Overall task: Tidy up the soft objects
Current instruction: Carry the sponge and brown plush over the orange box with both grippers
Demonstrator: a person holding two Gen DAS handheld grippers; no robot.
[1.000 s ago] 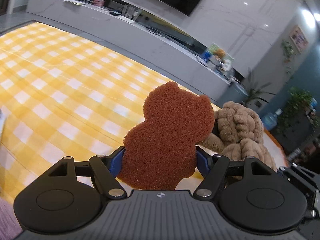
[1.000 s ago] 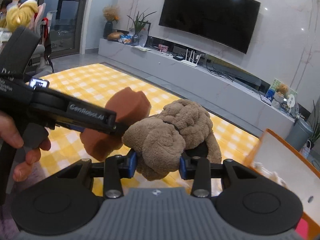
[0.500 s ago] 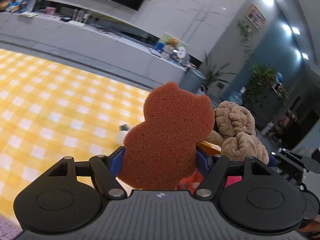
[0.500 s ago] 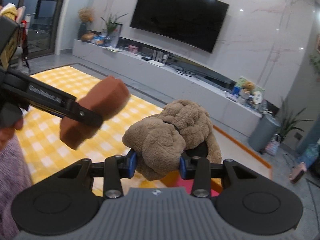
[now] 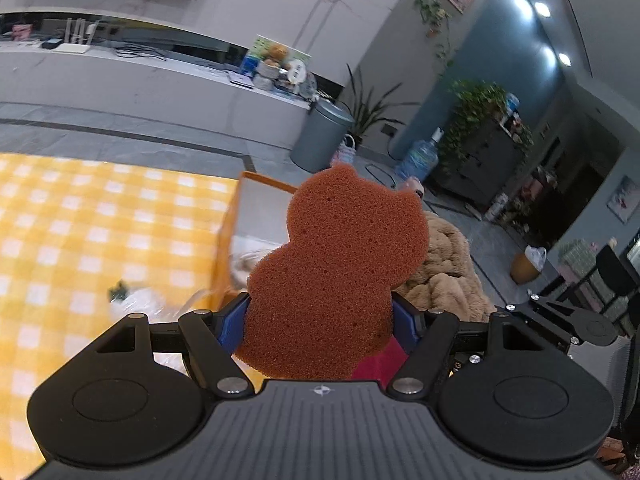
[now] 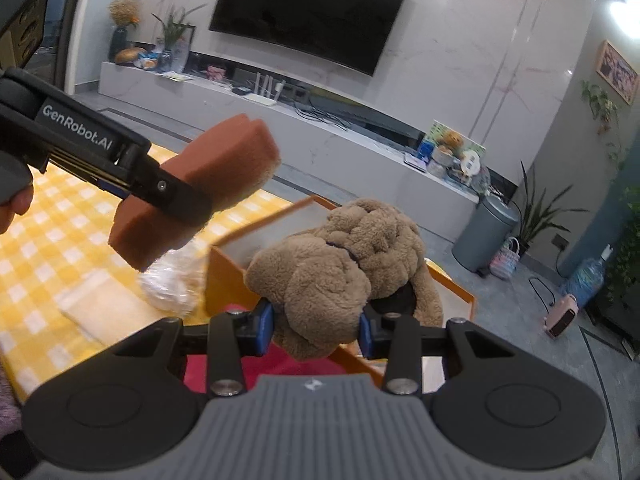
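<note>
My left gripper is shut on a brown bear-shaped sponge and holds it in the air. It also shows in the right wrist view, left of the toy. My right gripper is shut on a tan plush toy, which also shows in the left wrist view. Both hang over an orange box with white inner walls; something pink-red lies inside it. The box's far rim shows in the left wrist view.
The box stands at the edge of a yellow checked cloth. A clear plastic bag lies on the cloth beside the box. A grey TV bench, a grey bin and plants stand beyond.
Both grippers have swung right with their loads, from over the checked cloth to over the orange box. Both stay shut.
</note>
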